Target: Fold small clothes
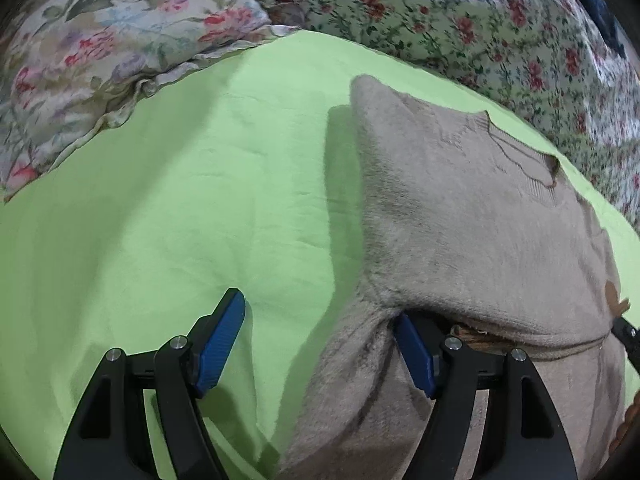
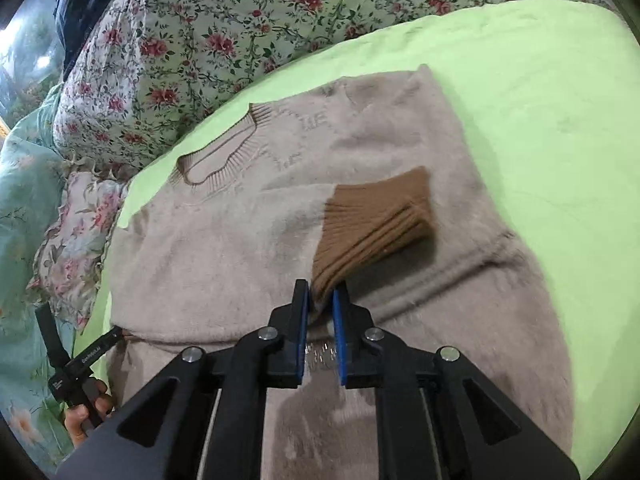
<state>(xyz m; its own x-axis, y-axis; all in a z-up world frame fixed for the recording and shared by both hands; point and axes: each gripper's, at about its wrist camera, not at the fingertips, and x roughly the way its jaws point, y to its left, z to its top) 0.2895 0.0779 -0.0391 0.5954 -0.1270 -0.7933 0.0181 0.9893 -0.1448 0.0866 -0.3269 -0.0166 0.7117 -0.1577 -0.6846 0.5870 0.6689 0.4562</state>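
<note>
A beige fuzzy sweater (image 2: 248, 232) lies on a lime-green sheet (image 2: 540, 128), neckline towards the floral bedding. My right gripper (image 2: 321, 300) is shut on the sleeve's brown ribbed cuff (image 2: 376, 220) and holds it over the sweater's body. In the left wrist view the sweater (image 1: 460, 208) fills the right side. My left gripper (image 1: 320, 312) is open, its right finger (image 1: 414, 354) tucked under a folded edge of the sweater, its left finger (image 1: 224, 336) over the bare green sheet (image 1: 180, 220). The left gripper also shows in the right wrist view (image 2: 116, 334), at the sweater's left edge.
Floral pillows (image 1: 92, 60) and a floral quilt (image 2: 208, 40) lie beyond the green sheet. A teal floral cover (image 2: 24, 208) lies at the left in the right wrist view. The right gripper's tip (image 1: 624, 330) shows at the right edge of the left wrist view.
</note>
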